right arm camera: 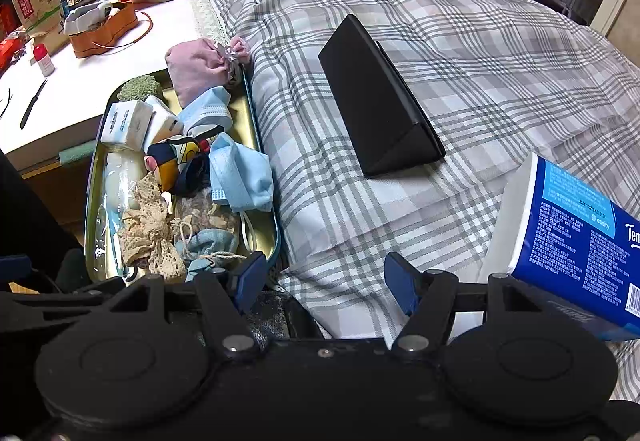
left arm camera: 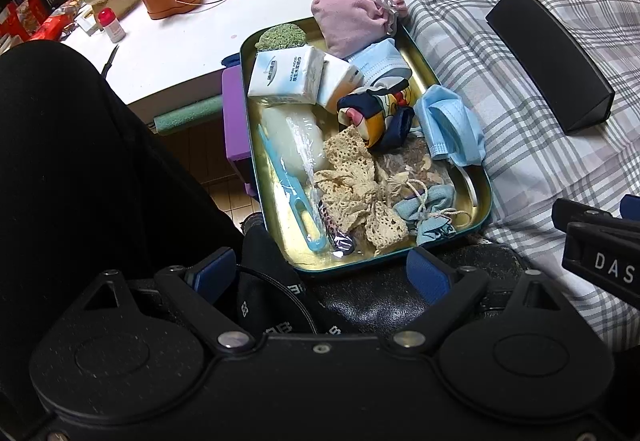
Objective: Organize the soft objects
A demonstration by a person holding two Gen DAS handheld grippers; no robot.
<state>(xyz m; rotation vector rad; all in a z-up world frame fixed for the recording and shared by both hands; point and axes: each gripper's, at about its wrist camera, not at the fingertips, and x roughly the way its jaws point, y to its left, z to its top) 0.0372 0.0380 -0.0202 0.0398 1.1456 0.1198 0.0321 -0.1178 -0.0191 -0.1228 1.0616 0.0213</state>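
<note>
Both grippers, L [left arm camera: 322, 275] and R [right arm camera: 322, 289], sit spread w/ nothing pinched, short of the tin tray [left arm camera: 478, 177] crammed w/ masks, pouches, tissue pks, while a tissue roll [right arm camera: 576, 241] lies apart on the bed [right arm camera: 480, 53]; stage unclear: sorting pending or finished.

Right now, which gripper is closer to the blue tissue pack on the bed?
Right. The blue tissue pack lies just beyond the right gripper, off its right finger. The left gripper sits at the tray's near edge; its view doesn't show the pack.
</note>
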